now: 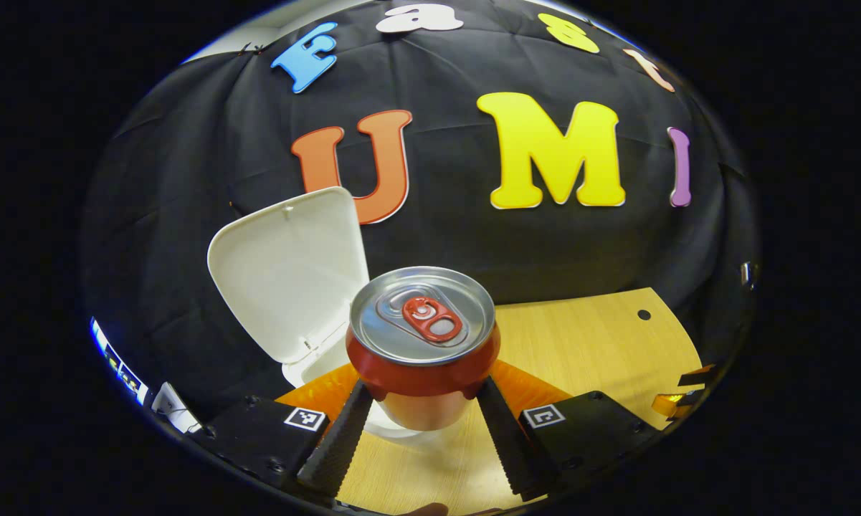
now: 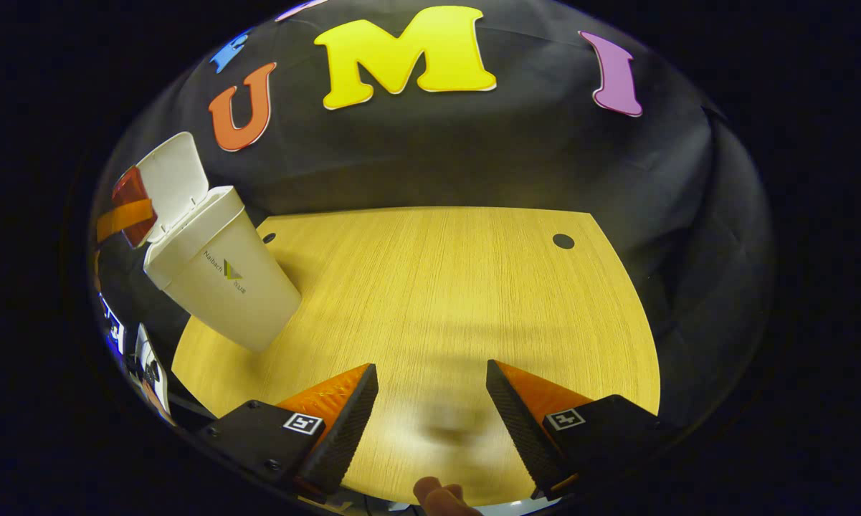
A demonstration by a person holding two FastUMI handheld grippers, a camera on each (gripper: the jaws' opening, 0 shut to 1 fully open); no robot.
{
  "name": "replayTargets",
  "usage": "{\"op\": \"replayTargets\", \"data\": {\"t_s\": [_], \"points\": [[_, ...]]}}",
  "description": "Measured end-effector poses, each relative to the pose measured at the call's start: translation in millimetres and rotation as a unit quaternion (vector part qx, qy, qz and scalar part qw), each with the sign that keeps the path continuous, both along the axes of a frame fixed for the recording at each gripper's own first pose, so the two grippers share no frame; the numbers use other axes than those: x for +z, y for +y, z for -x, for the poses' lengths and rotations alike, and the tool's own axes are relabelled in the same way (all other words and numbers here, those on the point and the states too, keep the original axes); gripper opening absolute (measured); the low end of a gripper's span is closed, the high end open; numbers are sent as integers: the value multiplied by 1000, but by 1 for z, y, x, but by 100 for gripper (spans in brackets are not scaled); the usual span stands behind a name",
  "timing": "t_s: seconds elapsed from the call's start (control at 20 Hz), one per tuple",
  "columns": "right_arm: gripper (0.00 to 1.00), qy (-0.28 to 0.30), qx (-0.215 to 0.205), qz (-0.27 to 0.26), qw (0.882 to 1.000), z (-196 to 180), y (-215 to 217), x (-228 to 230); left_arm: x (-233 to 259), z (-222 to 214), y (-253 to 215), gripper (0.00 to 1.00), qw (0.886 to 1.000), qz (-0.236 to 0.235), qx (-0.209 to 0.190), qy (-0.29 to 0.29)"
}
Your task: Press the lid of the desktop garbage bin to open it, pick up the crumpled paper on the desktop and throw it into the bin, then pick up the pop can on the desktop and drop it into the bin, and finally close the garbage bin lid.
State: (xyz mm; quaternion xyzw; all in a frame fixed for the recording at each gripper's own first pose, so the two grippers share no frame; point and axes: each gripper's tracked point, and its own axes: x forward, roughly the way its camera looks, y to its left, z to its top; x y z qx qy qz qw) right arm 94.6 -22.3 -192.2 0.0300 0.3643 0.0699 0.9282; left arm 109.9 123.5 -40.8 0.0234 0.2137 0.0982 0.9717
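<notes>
My left claw point(image 1: 419, 398) grips the pop can point(image 1: 423, 344), lifted near the bench's point(image 2: 473, 287) left edge beside the open bin point(image 2: 219, 269). My right claw point(image 2: 430, 401) hangs wide, empty. I'd centre the can over the mouth, clear of the raised lid point(image 1: 290, 269), before letting go.

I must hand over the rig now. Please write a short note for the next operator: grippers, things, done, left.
Left gripper: shut on the pop can, held up beside the bin.
Right gripper: open, holding nothing, above the desk.
Bin lid: open.
Crumpled paper: none seen on the desk, probably already in the bin.
Left: drop the can in, close the lid.
</notes>
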Motion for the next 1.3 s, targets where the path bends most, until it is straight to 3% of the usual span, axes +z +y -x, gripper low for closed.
{"op": "replayTargets", "data": {"t_s": [0.2, 0.4, 0.45, 0.5, 0.55, 0.75, 1.0, 1.05, 1.3], "points": [[96, 2, 17, 18, 1000, 5, 11, -5, -18, -32, 38, 84, 999, 11, 49, 15], [93, 9, 10, 25, 1000, 14, 9, -10, -40, -51, 55, 84, 997, 41, 69, 17], [96, 9, 9, 23, 1000, 16, 10, -10, -42, -50, 57, 84, 996, 46, 70, 18], [96, 12, 8, 24, 1000, 18, 8, -12, -45, -49, 60, 91, 996, 46, 74, 22], [96, 12, 7, 27, 1000, 20, 6, -12, -45, -48, 61, 84, 996, 48, 78, 23], [96, 10, -6, 40, 999, 23, -6, -16, -42, -51, 53, 87, 994, 67, 79, 17], [96, 11, -9, 30, 999, 28, -6, -19, -31, -41, 54, 87, 995, 46, 86, 11], [93, 10, -7, 29, 1000, 29, -6, -19, -23, -39, 54, 88, 995, 37, 88, 6], [96, 9, -5, 29, 1000, 36, -6, -23, 24, -28, 45, 92, 997, 2, 79, -25]]}}
